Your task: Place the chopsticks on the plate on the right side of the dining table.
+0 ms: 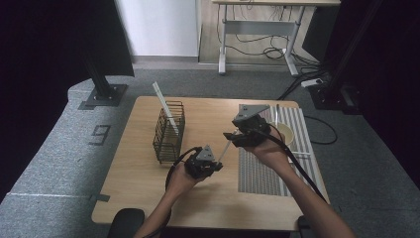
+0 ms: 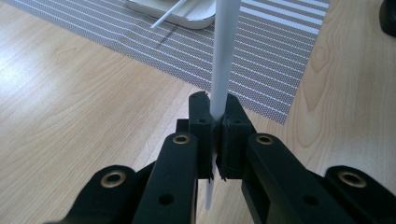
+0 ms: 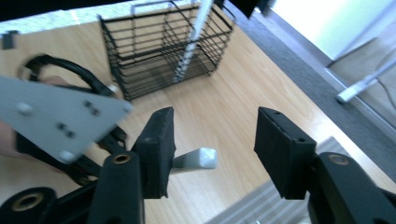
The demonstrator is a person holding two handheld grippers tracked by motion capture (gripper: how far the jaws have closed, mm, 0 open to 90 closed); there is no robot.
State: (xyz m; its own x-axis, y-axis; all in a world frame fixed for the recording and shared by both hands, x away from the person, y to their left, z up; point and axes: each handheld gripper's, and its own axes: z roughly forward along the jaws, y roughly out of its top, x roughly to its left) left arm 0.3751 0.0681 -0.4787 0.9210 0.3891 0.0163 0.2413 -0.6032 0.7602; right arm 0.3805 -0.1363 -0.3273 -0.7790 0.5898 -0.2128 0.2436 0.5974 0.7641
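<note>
A thin white stick [image 2: 223,60] is clamped upright between the jaws of my left gripper [image 2: 215,116], which is shut on it. In the high view the left gripper [image 1: 217,162] is over the table's middle, and the stick [image 1: 224,150] slants up toward my right gripper [image 1: 231,137]. The right gripper [image 3: 212,140] is open. The stick's free end [image 3: 198,158] lies between its jaws, close beside one of them; I cannot tell whether they touch. A black wire basket [image 1: 168,131] stands to the left with a second white stick [image 1: 163,104] leaning in it.
A grey striped placemat [image 1: 262,171] covers the table's right side, with a pale bowl [image 1: 287,134] on it holding a thin stick. In the right gripper view the basket [image 3: 154,51] is ahead and the left gripper's grey plate [image 3: 56,116] is close at the left.
</note>
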